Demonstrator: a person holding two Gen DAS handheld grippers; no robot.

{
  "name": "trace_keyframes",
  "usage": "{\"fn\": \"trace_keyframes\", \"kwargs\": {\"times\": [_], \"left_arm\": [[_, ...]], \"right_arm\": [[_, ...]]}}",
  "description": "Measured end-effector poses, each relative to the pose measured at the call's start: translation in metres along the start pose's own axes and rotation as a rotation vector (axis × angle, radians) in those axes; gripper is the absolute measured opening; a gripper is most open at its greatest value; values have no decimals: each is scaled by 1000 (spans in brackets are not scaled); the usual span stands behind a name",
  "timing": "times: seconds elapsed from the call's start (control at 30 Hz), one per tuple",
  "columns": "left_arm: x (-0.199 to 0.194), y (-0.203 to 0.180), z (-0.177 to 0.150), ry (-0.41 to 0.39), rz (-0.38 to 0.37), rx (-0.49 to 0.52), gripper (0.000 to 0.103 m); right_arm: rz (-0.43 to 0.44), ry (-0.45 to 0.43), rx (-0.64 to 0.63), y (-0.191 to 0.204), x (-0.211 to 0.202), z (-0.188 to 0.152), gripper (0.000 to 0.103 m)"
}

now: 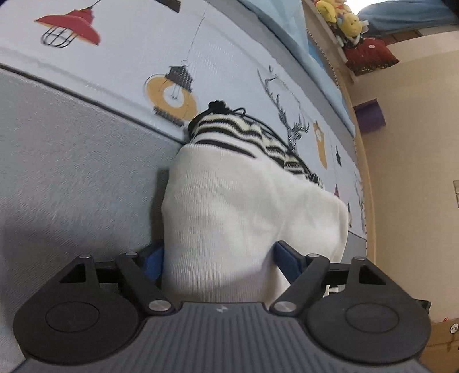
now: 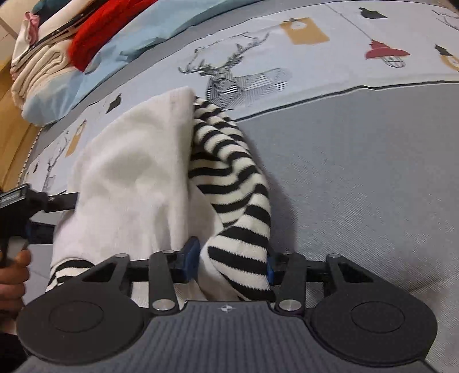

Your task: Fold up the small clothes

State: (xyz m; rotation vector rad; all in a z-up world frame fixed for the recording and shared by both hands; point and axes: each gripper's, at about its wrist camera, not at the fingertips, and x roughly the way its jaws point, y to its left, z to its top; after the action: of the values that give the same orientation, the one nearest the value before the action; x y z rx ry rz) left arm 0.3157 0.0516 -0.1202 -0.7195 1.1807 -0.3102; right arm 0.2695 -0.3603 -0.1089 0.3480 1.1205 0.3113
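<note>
sweater (image 1: 229,206) between left gripper (image 1: 221,258) fingers

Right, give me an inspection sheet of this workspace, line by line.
Surface: grey mattress with a pale printed sheet of deer and lamps.
Job's things: white knit garment with black-and-cream stripes, bunched and lifted at the near edge.
Clutter: red cloth and cream folded fabric at the far corner.
Grippers: left gripper shut on the white part; right gripper shut on the striped part.
Cables: nothing seen.
Surroundings: yellow plush toys on a shelf, beige wall.
</note>
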Motion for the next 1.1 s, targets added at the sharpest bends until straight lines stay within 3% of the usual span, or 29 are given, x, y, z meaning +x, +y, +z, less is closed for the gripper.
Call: {"fn": "trace_keyframes", "kwargs": {"times": [0.07,0.13,0.23,0.37,0.47,0.57,0.7,0.77,0.83,0.87,0.97,1.03,1.1], "left_arm": [[2,-4,2,-20,6,44,72],[0,-13,7,-59,10,112,48],[-17,-27,18,-153,-3,172,38],[-51,-45,25,-298,21,267,39],[-69,-46,30,-390,74,250,67],[-89,-41,26,-487,126,263,71],[-97,-46,16,-395,91,339,65],[-98,-54,2,-340,81,423,63],[-89,-65,-14,-271,91,523,54],[-82,-69,-20,-233,91,560,51],[-51,-68,-40,-91,119,646,40],[-31,-72,-57,-81,168,725,40],[-19,-77,-67,-100,166,758,40]], "right_arm": [[26,0,16,2,1,0,18],[34,-7,-2,5,2,1,13],[52,-45,11,11,3,7,9],[106,-176,50,24,-7,21,9],[118,-236,48,42,-5,30,10],[66,-214,70,49,1,34,14],[13,-252,23,53,-15,30,16],[26,-255,-6,52,-23,27,31],[68,-226,5,50,-24,26,46],[92,-202,13,49,-22,24,48],[127,-142,-8,54,-15,20,48],[132,-114,-47,63,-11,16,48],[92,-74,-99,71,-4,11,48]]}}
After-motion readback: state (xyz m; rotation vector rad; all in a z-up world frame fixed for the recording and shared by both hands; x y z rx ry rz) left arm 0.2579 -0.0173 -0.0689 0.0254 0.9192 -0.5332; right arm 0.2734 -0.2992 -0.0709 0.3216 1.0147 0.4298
